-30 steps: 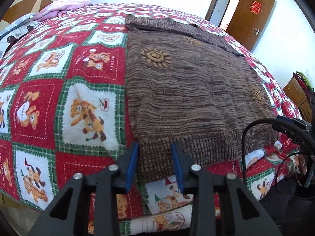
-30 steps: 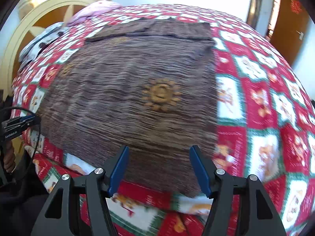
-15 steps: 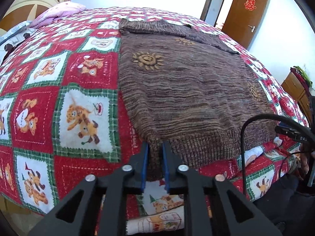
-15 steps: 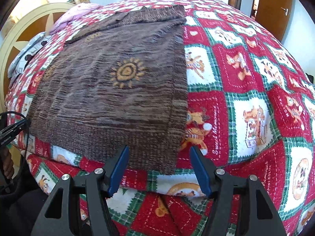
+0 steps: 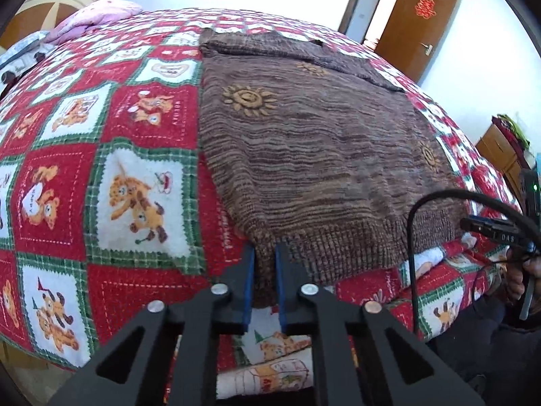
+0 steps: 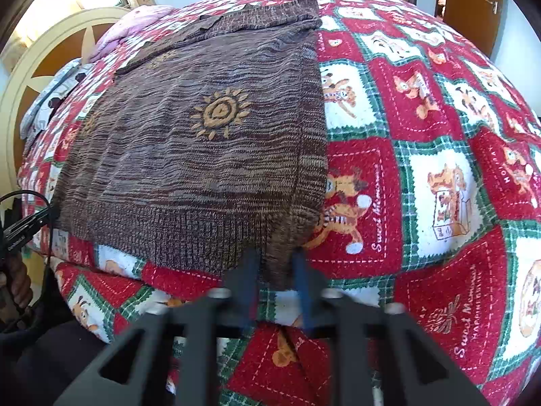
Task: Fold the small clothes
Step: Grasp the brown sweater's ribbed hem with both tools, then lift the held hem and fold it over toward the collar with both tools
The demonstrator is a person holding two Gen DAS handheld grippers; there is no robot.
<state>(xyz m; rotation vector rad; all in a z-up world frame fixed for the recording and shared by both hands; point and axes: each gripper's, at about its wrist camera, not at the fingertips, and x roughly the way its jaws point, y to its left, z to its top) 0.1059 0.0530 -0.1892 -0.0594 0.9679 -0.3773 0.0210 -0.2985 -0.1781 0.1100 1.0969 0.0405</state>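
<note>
A brown knitted sweater lies flat on a bed covered by a red, green and white quilt printed with cartoon animals, its ribbed hem at the near edge and its collar at the far end; yellow sun motifs dot the knit. The left gripper is clamped on the hem's near left corner, blue pads pressed close with fabric pinched between them; the right gripper is closed on the hem's near right corner, its fingers slightly blurred, knit bunched between them. A pink pillow rests at the far left; a brown door stands open at the far right.
</note>
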